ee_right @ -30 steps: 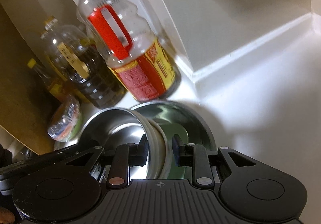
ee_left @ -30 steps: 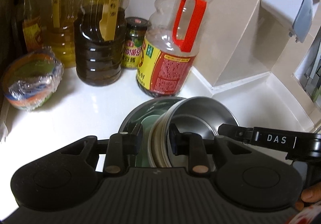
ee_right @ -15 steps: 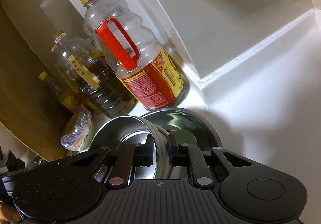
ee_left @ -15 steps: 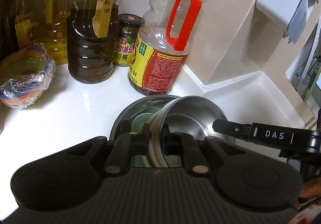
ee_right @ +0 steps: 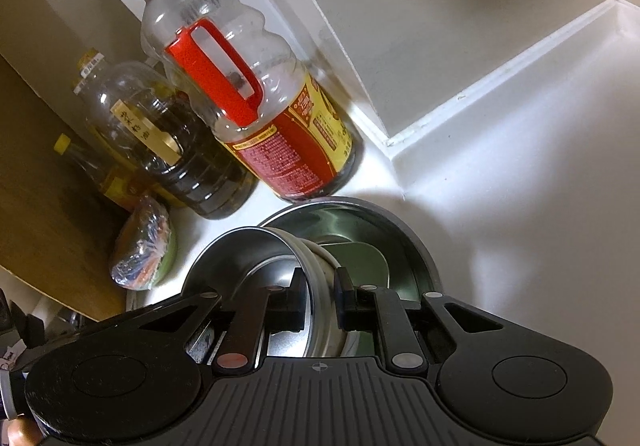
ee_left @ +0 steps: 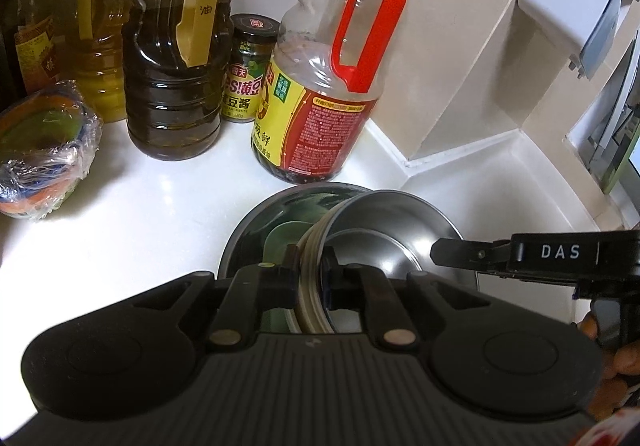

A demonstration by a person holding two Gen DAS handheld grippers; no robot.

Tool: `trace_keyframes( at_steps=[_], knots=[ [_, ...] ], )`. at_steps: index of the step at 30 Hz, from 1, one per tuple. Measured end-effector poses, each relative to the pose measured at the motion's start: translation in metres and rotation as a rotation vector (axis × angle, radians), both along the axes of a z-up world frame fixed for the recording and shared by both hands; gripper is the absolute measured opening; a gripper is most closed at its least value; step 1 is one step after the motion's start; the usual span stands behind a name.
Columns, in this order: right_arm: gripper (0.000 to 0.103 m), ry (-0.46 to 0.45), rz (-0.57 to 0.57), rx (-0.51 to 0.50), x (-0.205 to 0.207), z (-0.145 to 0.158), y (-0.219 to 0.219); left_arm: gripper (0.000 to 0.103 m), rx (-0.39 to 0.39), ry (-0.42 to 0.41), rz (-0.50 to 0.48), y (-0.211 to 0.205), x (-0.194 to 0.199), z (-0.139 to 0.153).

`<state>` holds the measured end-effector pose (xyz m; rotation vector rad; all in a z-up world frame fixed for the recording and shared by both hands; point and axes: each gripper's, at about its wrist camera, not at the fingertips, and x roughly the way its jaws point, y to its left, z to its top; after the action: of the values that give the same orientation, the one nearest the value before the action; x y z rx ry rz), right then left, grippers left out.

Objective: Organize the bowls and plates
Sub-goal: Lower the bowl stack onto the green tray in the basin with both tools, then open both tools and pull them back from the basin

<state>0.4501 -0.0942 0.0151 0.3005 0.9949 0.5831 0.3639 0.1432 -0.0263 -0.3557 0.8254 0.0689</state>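
A stack of nested steel bowls (ee_left: 384,230) is tilted inside a larger steel bowl (ee_left: 256,222) that has a green plate (ee_left: 286,240) in its bottom and rests on the white counter. My left gripper (ee_left: 310,270) is shut on the rim of the nested stack at its left side. My right gripper (ee_right: 320,290) is shut on the opposite rim of the same stack (ee_right: 256,258); the large bowl (ee_right: 404,234) and green plate (ee_right: 360,258) show beyond it. The right gripper's finger (ee_left: 472,252) reaches in from the right in the left wrist view.
A red-handled sauce bottle (ee_left: 328,86), a dark oil jug (ee_left: 176,78), a sauce jar (ee_left: 248,66) and yellow oil bottles (ee_left: 96,46) stand against the back wall. A plastic-wrapped bowl (ee_left: 40,150) sits at left. A wall corner (ee_left: 440,94) juts out at right.
Both grippers have closed from open onto the rim of the nested bowl stack, and both cameras have drawn back a little from the bottles.
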Motion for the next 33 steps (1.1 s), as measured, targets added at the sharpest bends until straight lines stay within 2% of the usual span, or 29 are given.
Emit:
trace_keyframes(
  at_steps=[6,14,22,26,27,29,30,31,33],
  knots=[
    [0.014,0.051,-0.002,0.015,0.009,-0.002,-0.003,0.010,0.008,-0.001,-0.015,-0.001,0.001,0.001],
    [0.014,0.062,-0.009,0.017,0.012,-0.002,-0.003,0.011,0.003,-0.002,-0.034,0.001,0.002,0.000],
    [0.014,0.033,-0.018,0.005,0.005,-0.001,0.000,0.011,-0.005,-0.005,-0.051,0.002,0.001,-0.001],
    [0.016,-0.013,-0.022,0.011,-0.002,0.001,0.000,0.015,0.031,-0.039,-0.041,0.001,-0.003,0.006],
    [0.018,-0.030,-0.028,0.015,-0.004,0.003,-0.001,0.017,0.037,-0.052,-0.040,0.001,-0.005,0.009],
    [0.035,-0.076,-0.047,0.032,-0.012,0.009,-0.006,0.020,0.053,-0.082,-0.038,0.000,-0.011,0.016],
    [0.051,-0.099,-0.056,0.043,-0.016,0.012,-0.009,0.020,0.066,-0.100,-0.036,-0.002,-0.015,0.021],
    [0.060,-0.126,-0.067,0.057,-0.022,0.016,-0.014,0.020,0.073,-0.115,-0.036,-0.003,-0.019,0.024],
    [0.062,-0.168,-0.084,0.085,-0.033,0.022,-0.022,0.025,0.078,-0.140,-0.038,-0.007,-0.030,0.032]
  ],
)
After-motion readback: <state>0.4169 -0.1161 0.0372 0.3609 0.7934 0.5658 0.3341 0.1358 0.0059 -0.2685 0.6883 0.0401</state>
